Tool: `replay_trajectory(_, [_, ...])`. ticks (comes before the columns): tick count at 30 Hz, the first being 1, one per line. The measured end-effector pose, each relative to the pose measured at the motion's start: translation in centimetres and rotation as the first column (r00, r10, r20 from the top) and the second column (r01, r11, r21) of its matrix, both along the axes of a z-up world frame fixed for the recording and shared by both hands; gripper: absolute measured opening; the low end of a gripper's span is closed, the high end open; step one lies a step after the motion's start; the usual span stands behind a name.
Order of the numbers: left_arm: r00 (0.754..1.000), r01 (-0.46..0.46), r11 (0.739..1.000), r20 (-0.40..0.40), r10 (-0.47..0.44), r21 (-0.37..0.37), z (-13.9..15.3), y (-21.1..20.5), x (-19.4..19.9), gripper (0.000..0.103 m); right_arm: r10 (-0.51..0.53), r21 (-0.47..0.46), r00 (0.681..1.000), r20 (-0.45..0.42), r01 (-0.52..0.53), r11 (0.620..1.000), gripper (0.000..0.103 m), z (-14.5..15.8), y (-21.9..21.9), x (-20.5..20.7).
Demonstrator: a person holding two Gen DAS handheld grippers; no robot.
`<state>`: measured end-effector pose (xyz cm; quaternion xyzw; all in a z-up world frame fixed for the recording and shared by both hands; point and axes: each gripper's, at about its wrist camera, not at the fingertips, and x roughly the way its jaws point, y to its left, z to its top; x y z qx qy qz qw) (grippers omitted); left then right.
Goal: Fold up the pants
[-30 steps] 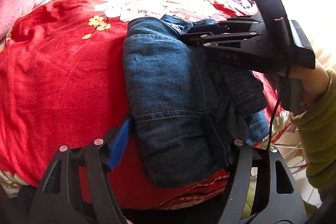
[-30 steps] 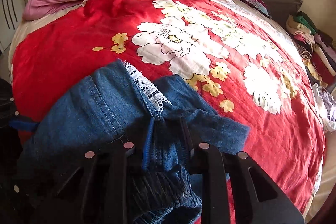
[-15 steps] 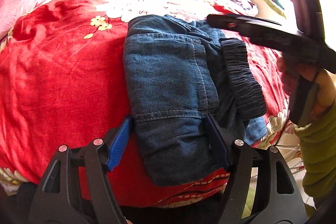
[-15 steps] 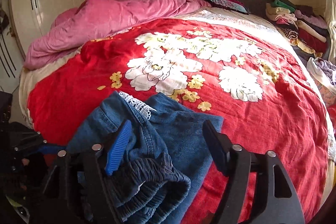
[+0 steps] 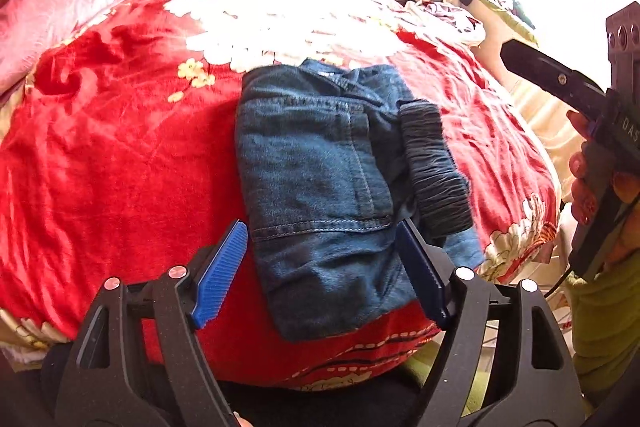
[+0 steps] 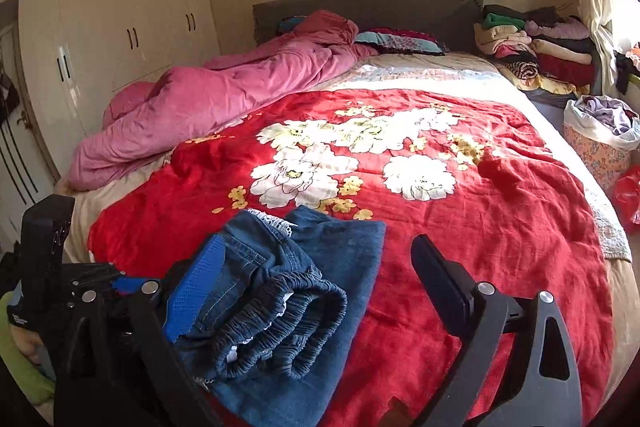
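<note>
The letters "DAS" are read on the black body of the right claw (image 5: 560,79) in the left wrist view, at the far right, held in a hand (image 5: 600,187) with a green sleeve; no other writing can be made out. The folded blue denim pants (image 5: 332,195), with a dark elastic waistband, are laid on the red flowered blanket (image 5: 112,163) at the near edge of the bed. The left claw (image 5: 320,275) is seen wide and opening, its blue pads flanking the pants' near end without pressing. The right claw's jaws are opening wide, nothing gripped. Only the right wrist view shows the cream wardrobe (image 6: 120,27) beyond the blanket and white lace on the pants.
</note>
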<state>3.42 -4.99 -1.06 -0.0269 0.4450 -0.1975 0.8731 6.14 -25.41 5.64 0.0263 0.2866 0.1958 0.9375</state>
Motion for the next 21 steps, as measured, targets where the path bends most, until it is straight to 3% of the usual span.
replay_trajectory(9, [0.999,-0.009,1.000,0.039,0.008,0.003,1.8,0.0,-0.8,0.085,-0.051,0.006,0.998,0.026,0.051,0.999,0.096,0.5,-1.3,-1.3])
replay_trajectory(11, [0.999,-0.014,1.000,0.049,0.014,0.008,2.2,0.0,-0.9,0.092,-0.061,0.007,0.998,0.029,0.060,0.998,0.096,0.7,-1.7,-1.5])
replay_trajectory(21, [0.996,-0.042,0.999,0.081,0.040,0.020,3.3,0.4,-1.1,0.093,-0.082,0.007,0.995,0.050,0.082,0.997,0.097,1.4,-3.0,-3.4])
